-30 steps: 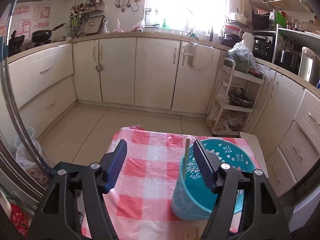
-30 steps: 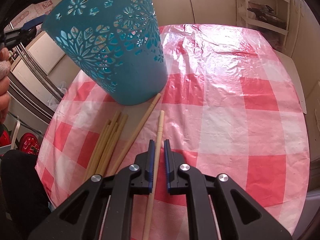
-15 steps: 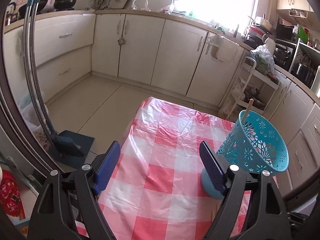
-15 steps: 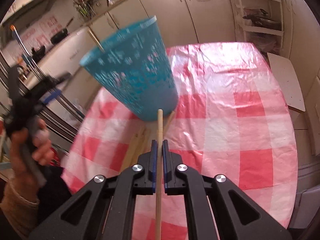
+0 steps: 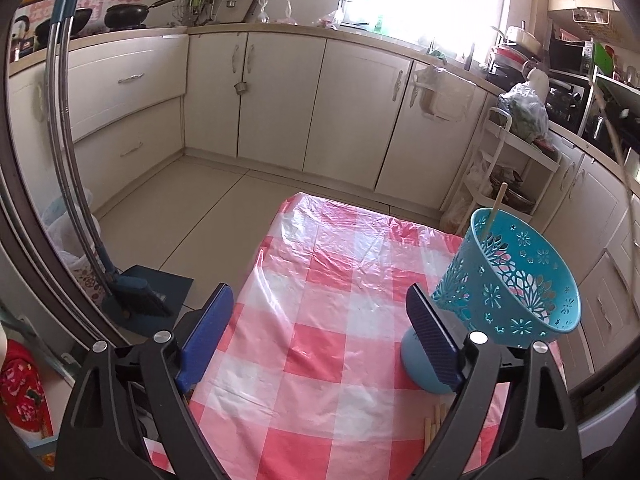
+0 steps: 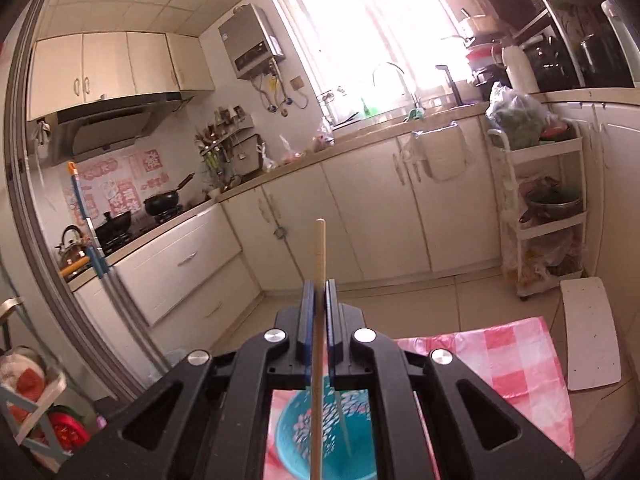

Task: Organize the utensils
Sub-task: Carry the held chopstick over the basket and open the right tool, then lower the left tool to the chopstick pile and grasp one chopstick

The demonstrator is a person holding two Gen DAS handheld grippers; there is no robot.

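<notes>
The right gripper [image 6: 317,300] pinches one chopstick [image 6: 319,280] above the teal holder [image 5: 516,280] to drop it in, while the left gripper [image 5: 316,336] opens, empty.

A teal plastic cup [image 5: 508,292] with cut-out flower patterns stands on the desk [image 5: 320,320], which wears a red-and-white checked cloth. One wooden chopstick [image 5: 494,210] leans inside it against the rim. Several more chopsticks [image 5: 434,424] lie flat just beside its base. Another chopstick [image 6: 319,280] is pinched between closed jaws above the cup's mouth.
</notes>
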